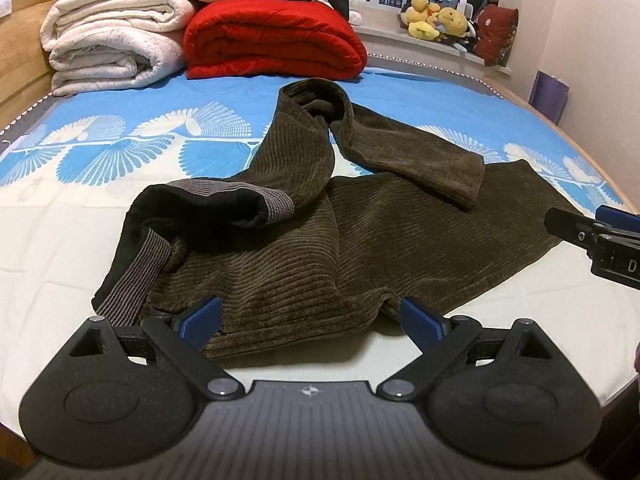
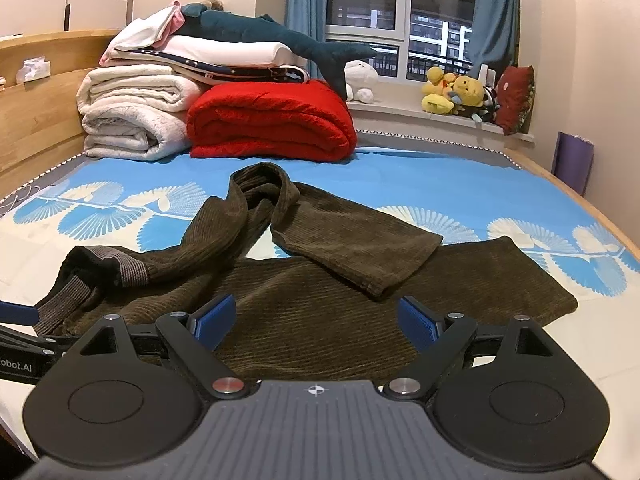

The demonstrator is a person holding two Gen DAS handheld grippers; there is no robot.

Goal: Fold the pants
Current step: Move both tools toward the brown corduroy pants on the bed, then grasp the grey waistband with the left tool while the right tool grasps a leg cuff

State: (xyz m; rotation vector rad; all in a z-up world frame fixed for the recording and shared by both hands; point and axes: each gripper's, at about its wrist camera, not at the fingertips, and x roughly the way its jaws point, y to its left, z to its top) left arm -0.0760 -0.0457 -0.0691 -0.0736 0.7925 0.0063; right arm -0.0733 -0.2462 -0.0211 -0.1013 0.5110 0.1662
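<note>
Dark brown corduroy pants (image 1: 304,236) lie rumpled on the bed, grey-striped waistband (image 1: 136,276) at the near left, one leg doubled back over the other with its cuff (image 1: 460,184) at the right. My left gripper (image 1: 310,318) is open and empty, just above the pants' near edge. My right gripper (image 2: 316,318) is open and empty over the near part of the pants (image 2: 320,292). The right gripper also shows at the right edge of the left wrist view (image 1: 600,236). The left gripper shows at the left edge of the right wrist view (image 2: 20,336).
A blue and white patterned sheet (image 1: 120,144) covers the bed. Folded white blankets (image 1: 112,40) and a red blanket (image 1: 272,40) are stacked at the far end. Plush toys (image 1: 436,20) sit on the window sill. A wooden headboard (image 2: 36,92) is at the left.
</note>
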